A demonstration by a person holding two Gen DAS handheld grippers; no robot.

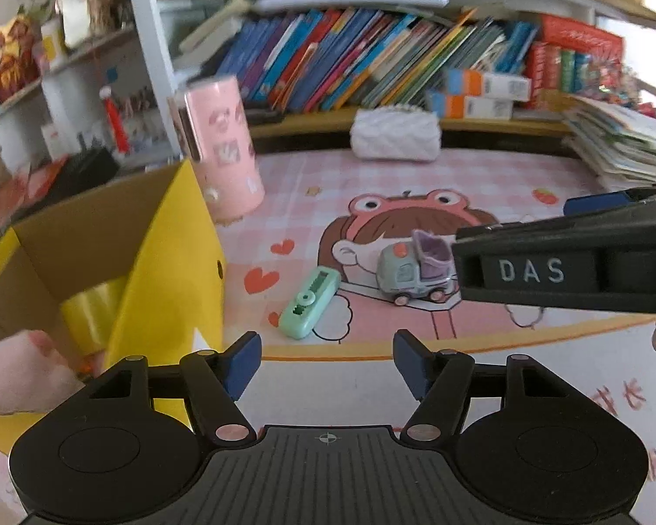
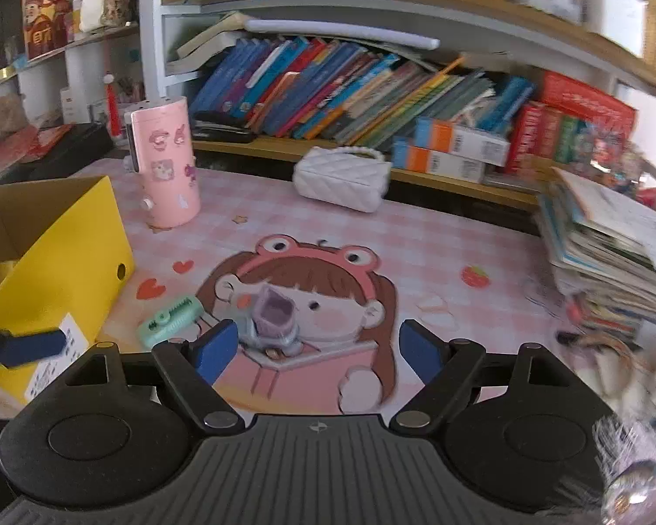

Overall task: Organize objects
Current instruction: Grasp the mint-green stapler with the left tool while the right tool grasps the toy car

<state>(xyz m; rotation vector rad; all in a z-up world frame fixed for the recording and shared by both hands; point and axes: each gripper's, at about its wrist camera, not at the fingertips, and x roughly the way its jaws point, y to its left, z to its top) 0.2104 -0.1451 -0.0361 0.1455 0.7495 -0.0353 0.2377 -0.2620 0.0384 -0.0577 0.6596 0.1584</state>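
Observation:
A small grey toy truck (image 1: pixel 409 273) with a purple tipper stands on the pink cartoon desk mat (image 1: pixel 481 175). A mint green stapler-like object (image 1: pixel 309 302) lies left of it. A yellow cardboard box (image 1: pixel 162 262) stands open at the left, with a pink plush toy (image 1: pixel 26 372) inside. My left gripper (image 1: pixel 327 361) is open and empty, above the mat's front edge. My right gripper (image 2: pixel 317 350) is open and empty, with the truck (image 2: pixel 269 321) just ahead by its left finger. The green object (image 2: pixel 168 321) and the box (image 2: pixel 65 258) lie to its left.
A pink cylindrical container (image 1: pixel 223 148) stands behind the box. A white quilted purse (image 1: pixel 396 133) lies at the back of the mat. A stack of books (image 2: pixel 612 258) is at the right. Shelves of books (image 2: pixel 350 92) run along the back.

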